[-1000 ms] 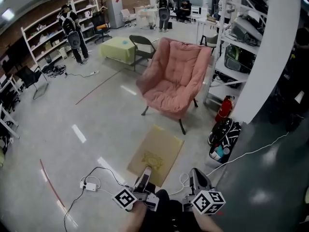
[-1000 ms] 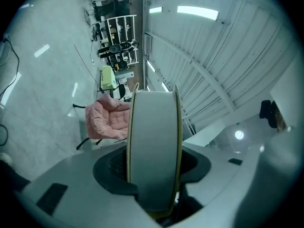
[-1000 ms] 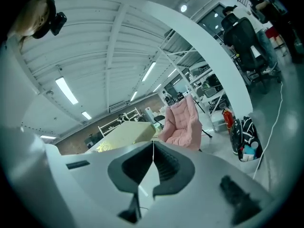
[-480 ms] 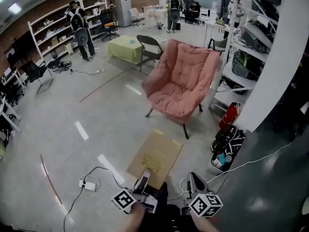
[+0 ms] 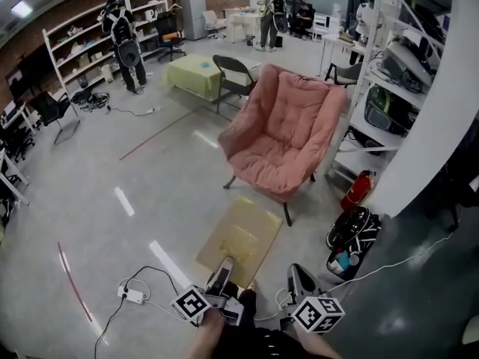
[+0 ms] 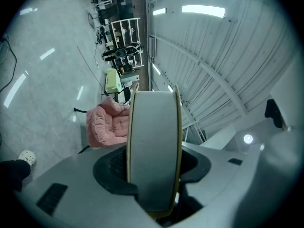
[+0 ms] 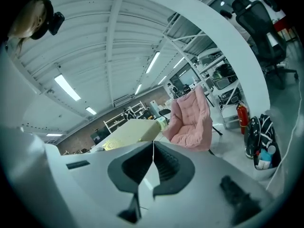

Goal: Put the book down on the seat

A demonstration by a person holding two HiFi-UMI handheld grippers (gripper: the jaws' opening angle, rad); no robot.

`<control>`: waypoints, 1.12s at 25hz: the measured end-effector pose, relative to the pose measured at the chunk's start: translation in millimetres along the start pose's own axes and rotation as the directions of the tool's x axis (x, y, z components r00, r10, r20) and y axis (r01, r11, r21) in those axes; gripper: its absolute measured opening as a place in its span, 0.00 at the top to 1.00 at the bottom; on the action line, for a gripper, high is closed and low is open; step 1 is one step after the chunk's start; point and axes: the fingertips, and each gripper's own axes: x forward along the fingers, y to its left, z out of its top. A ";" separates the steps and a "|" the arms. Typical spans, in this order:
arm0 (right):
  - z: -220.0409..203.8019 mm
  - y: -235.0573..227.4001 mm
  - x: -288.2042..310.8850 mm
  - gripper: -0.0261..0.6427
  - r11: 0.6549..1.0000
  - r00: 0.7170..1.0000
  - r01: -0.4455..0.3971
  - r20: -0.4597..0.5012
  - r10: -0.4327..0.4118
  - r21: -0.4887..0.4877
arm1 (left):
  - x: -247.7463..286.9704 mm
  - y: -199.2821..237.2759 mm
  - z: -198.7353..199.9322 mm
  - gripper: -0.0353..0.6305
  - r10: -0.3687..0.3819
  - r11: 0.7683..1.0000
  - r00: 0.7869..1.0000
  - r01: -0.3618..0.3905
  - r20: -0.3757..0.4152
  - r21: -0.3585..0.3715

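Observation:
A tan book [image 5: 241, 234] is held out flat over the floor, with my left gripper [image 5: 224, 268] shut on its near edge. In the left gripper view the book [image 6: 154, 141] stands edge-on between the jaws, its grey page block filling the gap of the left gripper [image 6: 153, 170]. The pink cushioned chair [image 5: 284, 137] stands ahead, a short way beyond the book, its seat bare; the chair [image 6: 107, 125] also shows past the jaws. My right gripper [image 5: 299, 274] hangs beside the book, shut and empty. The right gripper [image 7: 153, 148] points at the chair [image 7: 192, 120].
A white pillar [image 5: 426, 111], a red fire extinguisher [image 5: 355, 189] and a black bag [image 5: 352, 234] stand right of the chair. A folding chair [image 5: 232, 69] and yellow-green table [image 5: 193, 75] are behind it. A power strip [image 5: 133, 295] lies on the floor at the left. People stand far back.
The chair sits slightly nearer and more central in the head view than before. Both grippers keep their pose, the book still in the left one.

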 end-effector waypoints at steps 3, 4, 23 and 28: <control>16.2 -6.8 31.0 0.94 1.000 1.000 0.004 -0.003 -0.004 -0.002 | 32.9 3.2 15.1 0.60 -0.003 1.000 1.000 0.003 -0.002 -0.009; 21.7 -8.9 41.3 0.94 1.000 1.000 0.006 -0.002 -0.006 -0.003 | 43.7 5.0 20.8 0.60 -0.002 1.000 1.000 0.002 -0.004 -0.009; 66.3 -8.5 201.9 0.94 0.999 0.999 0.039 0.003 -0.039 0.022 | 170.4 47.1 130.5 0.60 -0.013 1.000 0.999 0.012 -0.030 -0.021; 60.6 -6.8 221.5 0.94 0.999 0.999 0.033 -0.019 -0.032 0.027 | 182.9 59.7 142.2 0.60 -0.001 1.000 0.999 0.000 -0.037 -0.016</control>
